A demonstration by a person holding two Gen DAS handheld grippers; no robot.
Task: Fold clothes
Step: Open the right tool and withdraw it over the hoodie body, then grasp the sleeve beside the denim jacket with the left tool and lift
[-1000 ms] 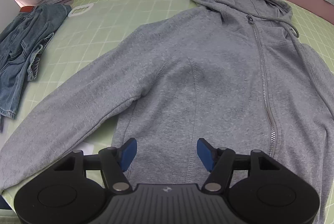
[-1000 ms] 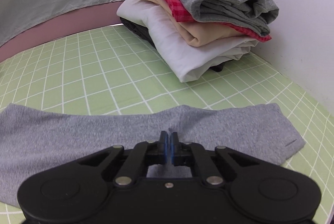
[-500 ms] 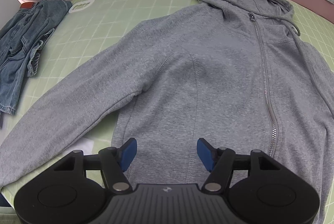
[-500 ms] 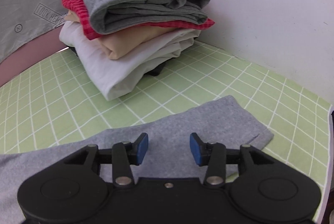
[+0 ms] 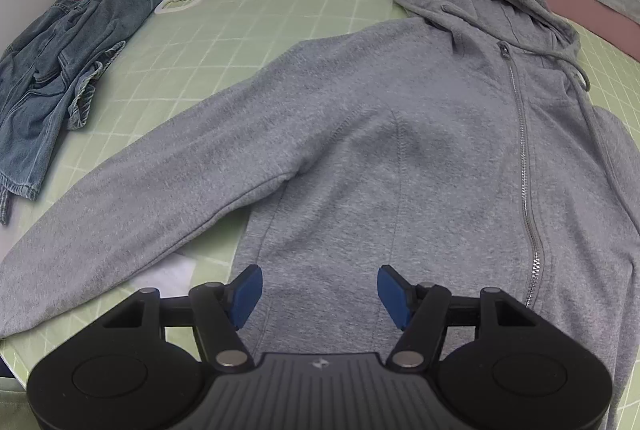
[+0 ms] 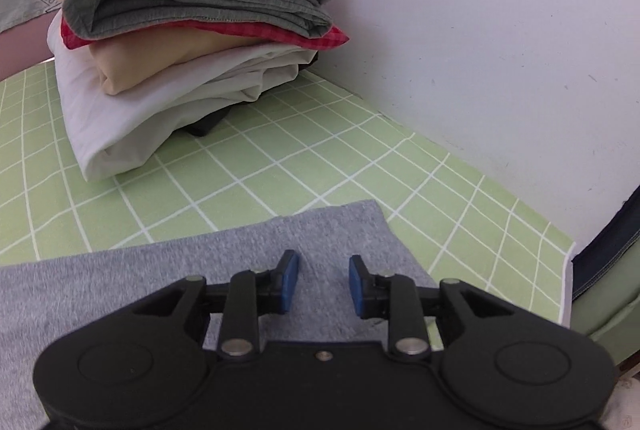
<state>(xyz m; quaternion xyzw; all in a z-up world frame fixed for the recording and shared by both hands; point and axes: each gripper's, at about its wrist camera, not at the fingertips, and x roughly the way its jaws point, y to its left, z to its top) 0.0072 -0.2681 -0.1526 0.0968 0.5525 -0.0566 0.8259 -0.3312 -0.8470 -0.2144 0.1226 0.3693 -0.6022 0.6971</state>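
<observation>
Two tools hover spread: the left tool (image 5: 320,288) over the flat grey zip-up hoodie (image 5: 400,149) on the green gridded table (image 6: 280,165); the right tool (image 6: 324,282), clamped a second ago, has released its sleeve (image 6: 200,262), now laid out for folding.

From my left camera the hoodie (image 5: 400,133) lies flat on the table (image 5: 248,13), jeans (image 5: 52,77) at ten o'clock. From my right, its sleeve (image 6: 200,270) lies at six, the clothes stack (image 6: 192,29) at eleven.
</observation>
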